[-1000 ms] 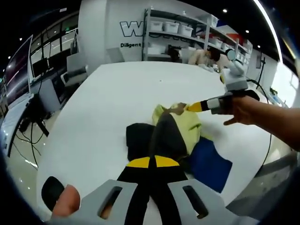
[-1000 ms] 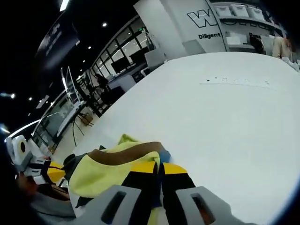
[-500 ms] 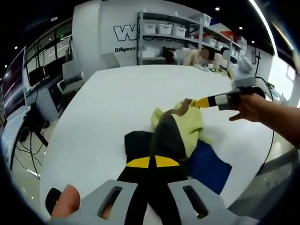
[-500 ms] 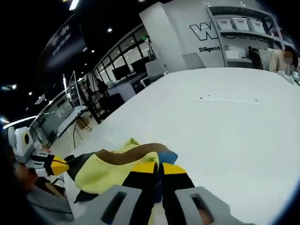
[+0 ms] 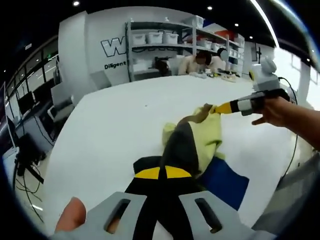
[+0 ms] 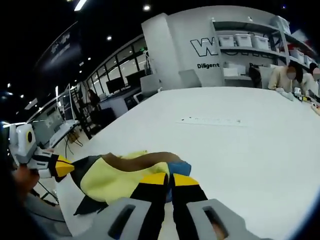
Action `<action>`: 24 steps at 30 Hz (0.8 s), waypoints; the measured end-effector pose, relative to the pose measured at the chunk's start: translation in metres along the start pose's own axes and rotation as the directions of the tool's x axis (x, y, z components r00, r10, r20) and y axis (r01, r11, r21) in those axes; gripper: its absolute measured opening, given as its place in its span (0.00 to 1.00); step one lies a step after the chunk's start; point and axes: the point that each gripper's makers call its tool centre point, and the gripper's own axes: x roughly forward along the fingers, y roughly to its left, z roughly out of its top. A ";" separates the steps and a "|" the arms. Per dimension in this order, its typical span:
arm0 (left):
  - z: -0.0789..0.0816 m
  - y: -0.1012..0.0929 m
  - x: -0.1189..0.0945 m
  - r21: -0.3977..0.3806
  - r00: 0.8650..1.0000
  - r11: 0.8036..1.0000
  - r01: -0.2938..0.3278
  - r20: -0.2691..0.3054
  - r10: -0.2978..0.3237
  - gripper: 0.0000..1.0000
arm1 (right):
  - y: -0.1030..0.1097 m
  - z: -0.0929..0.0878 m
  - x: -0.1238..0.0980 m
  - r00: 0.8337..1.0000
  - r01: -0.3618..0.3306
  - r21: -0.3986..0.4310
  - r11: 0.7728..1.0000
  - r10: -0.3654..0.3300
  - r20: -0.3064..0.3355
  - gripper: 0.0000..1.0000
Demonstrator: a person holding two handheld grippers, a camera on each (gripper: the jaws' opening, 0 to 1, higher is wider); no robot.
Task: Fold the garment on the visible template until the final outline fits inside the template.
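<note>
I have the yellow, black and blue fabric garment [image 5: 192, 145] stretched above the white desk [image 5: 115, 120] – left tool [image 5: 160, 172] clamped at six o'clock, right tool [image 5: 218, 108] at two. Folding looks barely begun; I see no template.

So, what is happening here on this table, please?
A person holds a gripper in each hand and works on a garment, yellow, black and blue, on a white table. The left gripper is shut on the garment's dark part near the person. The right gripper is shut on the yellow part with a brown edge, on its far side. The cloth is stretched between them, and it is not folded flat yet.
</note>
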 end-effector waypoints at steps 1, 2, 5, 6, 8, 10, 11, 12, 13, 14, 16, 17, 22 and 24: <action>0.005 -0.008 0.007 0.016 1.000 1.000 0.017 0.000 -0.017 0.00 | -0.007 0.002 -0.005 1.000 0.014 0.006 1.000 -0.014 0.008 0.00; 0.009 -0.014 0.011 0.023 1.000 0.999 0.028 0.006 -0.028 0.00 | -0.011 0.003 -0.009 1.000 0.025 0.008 1.000 -0.025 0.015 0.00; 0.021 -0.026 0.017 0.045 0.999 0.998 0.046 0.027 -0.047 0.00 | -0.024 0.010 -0.024 0.997 0.062 0.012 0.998 -0.063 0.040 0.00; 0.029 -0.030 0.019 0.057 0.997 0.997 0.051 0.048 -0.054 0.00 | -0.029 0.016 -0.031 0.995 0.078 0.013 0.997 -0.078 0.062 0.00; 0.036 -0.033 0.021 0.069 0.997 0.996 0.053 0.057 -0.057 0.00 | -0.034 0.026 -0.041 0.991 0.097 0.008 0.995 -0.098 0.093 0.00; 0.045 -0.034 0.022 0.077 0.995 0.995 0.056 0.074 -0.061 0.00 | -0.037 0.033 -0.049 0.987 0.116 -0.001 0.993 -0.115 0.115 0.00; 0.049 -0.034 0.023 0.082 0.995 0.995 0.055 0.084 -0.062 0.00 | -0.038 0.037 -0.052 0.984 0.126 -0.011 0.992 -0.123 0.126 0.00; 0.055 -0.032 0.022 0.092 0.994 0.995 0.047 0.097 -0.056 0.00 | -0.039 0.044 -0.056 0.981 0.136 -0.022 0.990 -0.131 0.144 0.00; 0.062 -0.028 0.021 0.101 0.992 0.994 0.037 0.114 -0.048 0.00 | -0.039 0.050 -0.059 0.977 0.144 -0.033 0.989 -0.137 0.162 0.00; 0.067 -0.025 0.020 0.105 0.991 0.994 0.030 0.126 -0.043 0.00 | -0.038 0.053 -0.061 0.975 0.149 -0.039 0.988 -0.140 0.172 0.00; 0.073 -0.018 0.017 0.115 0.989 0.993 0.011 0.143 -0.028 0.00 | -0.033 0.060 -0.063 0.971 0.152 -0.056 0.987 -0.139 0.193 0.00; 0.077 -0.010 0.017 0.120 0.988 0.993 -0.006 0.154 -0.012 0.00 | -0.028 0.064 -0.063 0.970 0.149 -0.073 0.986 -0.131 0.206 0.00; 0.078 0.022 0.010 0.103 0.985 0.992 -0.076 0.163 0.059 0.00 | 0.004 0.067 -0.051 0.976 0.129 -0.214 0.968 -0.086 0.201 0.00; 0.073 0.036 0.006 0.093 0.982 0.990 -0.106 0.167 0.090 0.00 | 0.017 0.061 -0.042 0.981 0.117 -0.263 0.958 -0.070 0.179 0.00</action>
